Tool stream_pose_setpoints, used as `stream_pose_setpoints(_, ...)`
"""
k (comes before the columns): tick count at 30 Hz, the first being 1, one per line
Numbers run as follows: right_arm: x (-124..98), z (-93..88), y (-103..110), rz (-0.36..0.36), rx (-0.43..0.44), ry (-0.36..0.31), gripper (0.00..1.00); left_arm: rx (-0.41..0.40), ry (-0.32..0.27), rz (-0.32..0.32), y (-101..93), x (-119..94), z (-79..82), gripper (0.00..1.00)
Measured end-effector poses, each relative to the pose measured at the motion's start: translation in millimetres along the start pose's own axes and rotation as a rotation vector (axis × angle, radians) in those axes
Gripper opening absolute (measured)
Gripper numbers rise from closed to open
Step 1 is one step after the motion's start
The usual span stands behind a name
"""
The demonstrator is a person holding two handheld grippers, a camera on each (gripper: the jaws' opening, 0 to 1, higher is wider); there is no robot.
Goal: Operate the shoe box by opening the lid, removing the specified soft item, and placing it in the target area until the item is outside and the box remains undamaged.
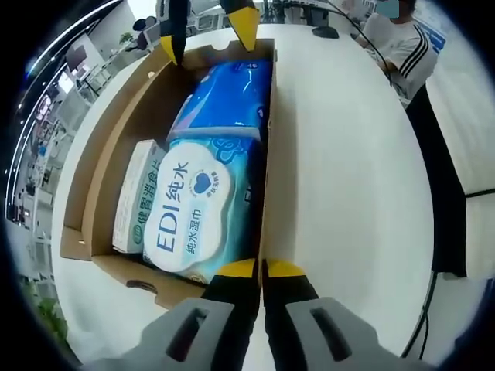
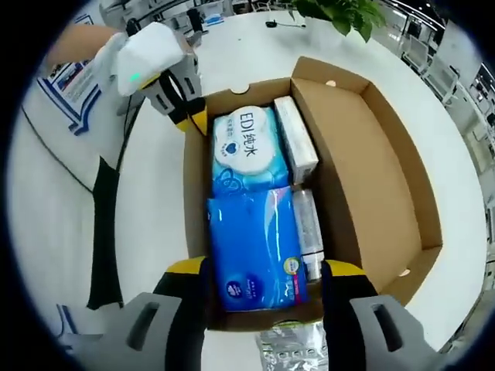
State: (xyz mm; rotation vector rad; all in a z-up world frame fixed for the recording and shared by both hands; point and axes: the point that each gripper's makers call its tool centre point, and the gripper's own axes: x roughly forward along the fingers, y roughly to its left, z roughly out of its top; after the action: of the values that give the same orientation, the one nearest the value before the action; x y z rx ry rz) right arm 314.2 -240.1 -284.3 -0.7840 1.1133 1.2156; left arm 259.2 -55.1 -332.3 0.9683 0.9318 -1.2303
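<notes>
The white table (image 2: 255,54) takes up most of both views. On it stands the shoe box (image 2: 387,170), brown cardboard, lid folded fully back and lying open on the right of the right gripper view; in the left gripper view the box (image 1: 100,178) runs from lower centre to upper centre. No tears or crushed walls are visible.

Contents, largest first. A blue soft pack (image 2: 251,247) lies flat in the lower centre of the right gripper view, glossy film with a small round label near its lower edge; it appears again at upper centre of the left gripper view (image 1: 228,97). Next to it lies a wet-wipe pack (image 2: 247,151), pale blue with a white cloud-shaped lid panel printed "EDI" and a blue heart (image 1: 193,209). A narrow white and green carton (image 1: 139,197) lies along the wipes' side. A clear slim item (image 2: 308,228) lies beside the blue pack; what it is cannot be told.

The right gripper (image 2: 263,270) has its jaws spread wide, one either side of the blue pack's near end. The left gripper (image 1: 261,269) has its jaws nearly together at the box's near wall.
</notes>
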Motion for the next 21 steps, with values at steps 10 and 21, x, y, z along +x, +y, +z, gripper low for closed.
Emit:
stream_pose_setpoints(10,13.3,-10.9,-0.6,0.004,0.024,0.039,0.60,0.005,0.007,0.001,-0.7,0.9,0.4,0.01)
stream_pose_setpoints(21,28.6,-9.0,8.8,0.042,-0.004,0.058,0.61,-0.003,0.013,0.004,-0.6,1.2,0.0,0.01)
